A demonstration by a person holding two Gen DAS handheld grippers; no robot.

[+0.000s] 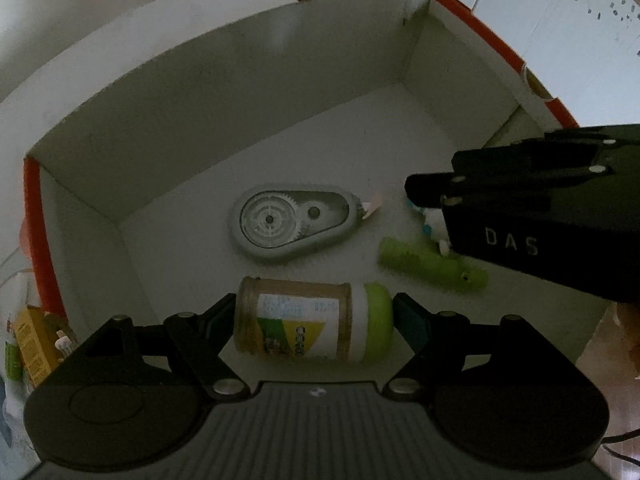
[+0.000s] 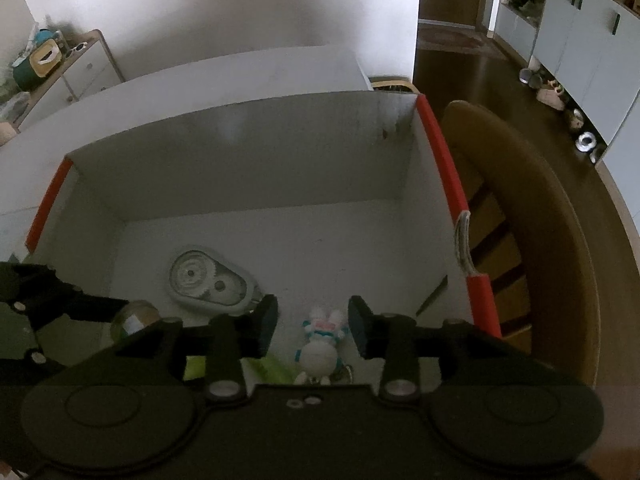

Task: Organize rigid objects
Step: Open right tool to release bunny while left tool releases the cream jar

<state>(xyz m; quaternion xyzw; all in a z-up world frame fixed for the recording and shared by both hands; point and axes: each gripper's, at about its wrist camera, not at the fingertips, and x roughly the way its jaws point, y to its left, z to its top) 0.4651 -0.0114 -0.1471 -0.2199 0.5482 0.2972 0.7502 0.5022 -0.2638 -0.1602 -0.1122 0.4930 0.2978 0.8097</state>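
Fingers point(image 1: 412, 322) of the left gripper point(image 1: 314, 322) clamp the lying green-capped, paper-labelled brown jar point(image 1: 308, 322) end to end above the floor of the white, red-edged cardboard box point(image 1: 208, 92), while the right gripper point(image 2: 313, 322) hangs open over the small white rabbit figurine point(image 2: 320, 350) between its fingers; risk: jar could slip from this endwise hold or strike the grey teardrop-shaped tape dispenser point(image 1: 292, 222) just beyond.

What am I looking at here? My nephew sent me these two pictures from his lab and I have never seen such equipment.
Each picture comes from a camera mounted on a hand-held gripper that a person carries, one per hand, looking along its two fingers. Both look down into a white box with red edges. The left hand-held gripper has its pads at both ends of a jar with a green lid, lying on its side. The right hand-held gripper hangs open above a small bunny toy. Also in the box: a grey tape dispenser and a green tube.
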